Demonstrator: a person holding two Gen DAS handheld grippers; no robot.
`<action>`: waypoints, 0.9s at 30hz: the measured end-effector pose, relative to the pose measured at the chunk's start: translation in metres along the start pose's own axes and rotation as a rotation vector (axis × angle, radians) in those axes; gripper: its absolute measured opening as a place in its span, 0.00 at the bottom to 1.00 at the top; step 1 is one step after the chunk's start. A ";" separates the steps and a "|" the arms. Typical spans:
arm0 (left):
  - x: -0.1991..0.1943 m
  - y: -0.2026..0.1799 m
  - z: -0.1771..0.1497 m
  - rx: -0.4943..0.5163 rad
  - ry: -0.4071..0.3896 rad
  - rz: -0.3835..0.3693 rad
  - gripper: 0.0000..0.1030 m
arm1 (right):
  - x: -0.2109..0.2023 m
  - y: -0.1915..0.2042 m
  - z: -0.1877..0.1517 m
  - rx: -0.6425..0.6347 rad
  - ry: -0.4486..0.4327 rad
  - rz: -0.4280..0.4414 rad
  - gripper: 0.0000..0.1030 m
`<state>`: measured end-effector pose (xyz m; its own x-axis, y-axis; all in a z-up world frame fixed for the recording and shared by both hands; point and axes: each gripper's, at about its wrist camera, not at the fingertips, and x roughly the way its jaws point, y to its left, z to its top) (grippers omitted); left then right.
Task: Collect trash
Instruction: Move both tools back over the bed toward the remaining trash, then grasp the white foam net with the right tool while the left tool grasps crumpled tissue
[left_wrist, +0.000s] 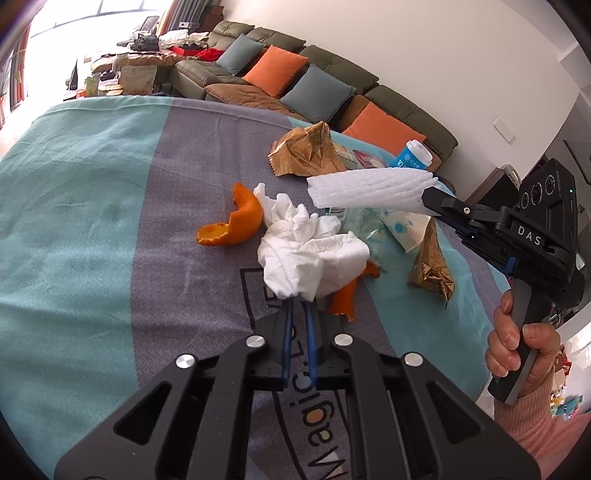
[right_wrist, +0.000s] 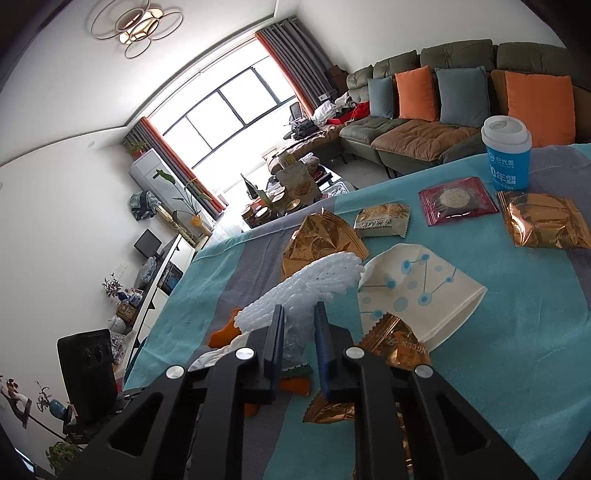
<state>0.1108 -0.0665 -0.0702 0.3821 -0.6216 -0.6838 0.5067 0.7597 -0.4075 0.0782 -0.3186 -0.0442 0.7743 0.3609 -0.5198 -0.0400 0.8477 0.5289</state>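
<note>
My left gripper (left_wrist: 300, 299) is shut on a crumpled white tissue (left_wrist: 310, 251) and holds it above the table. My right gripper (right_wrist: 300, 310), also seen in the left wrist view (left_wrist: 424, 199), is shut on a white foam fruit net (left_wrist: 369, 188) (right_wrist: 314, 280) and holds it in the air. Orange peel (left_wrist: 236, 221) lies on the cloth left of the tissue, and another piece (left_wrist: 345, 295) lies under it. Gold wrappers (left_wrist: 303, 151) (left_wrist: 430, 262) (right_wrist: 543, 221), a crushed paper cup (right_wrist: 417, 288) and snack packets (right_wrist: 384, 219) (right_wrist: 456, 199) lie on the table.
The table has a teal and grey cloth (left_wrist: 92, 184). A blue cup with a white lid (right_wrist: 508, 155) stands at the far edge. A sofa with orange and blue cushions (left_wrist: 317, 81) runs behind the table. The person's hand (left_wrist: 517, 339) holds the right gripper's handle.
</note>
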 end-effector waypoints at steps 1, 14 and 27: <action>-0.002 -0.001 -0.001 0.004 -0.005 -0.002 0.05 | -0.002 0.002 0.000 -0.007 -0.007 0.005 0.13; -0.039 0.006 -0.008 0.015 -0.090 0.030 0.41 | -0.016 0.019 -0.001 -0.068 -0.048 0.036 0.10; 0.003 0.013 0.008 -0.059 0.032 -0.042 0.09 | -0.016 0.023 -0.001 -0.079 -0.054 0.063 0.10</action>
<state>0.1247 -0.0601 -0.0728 0.3358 -0.6477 -0.6839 0.4753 0.7434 -0.4707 0.0648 -0.3048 -0.0245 0.8016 0.3945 -0.4493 -0.1377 0.8531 0.5033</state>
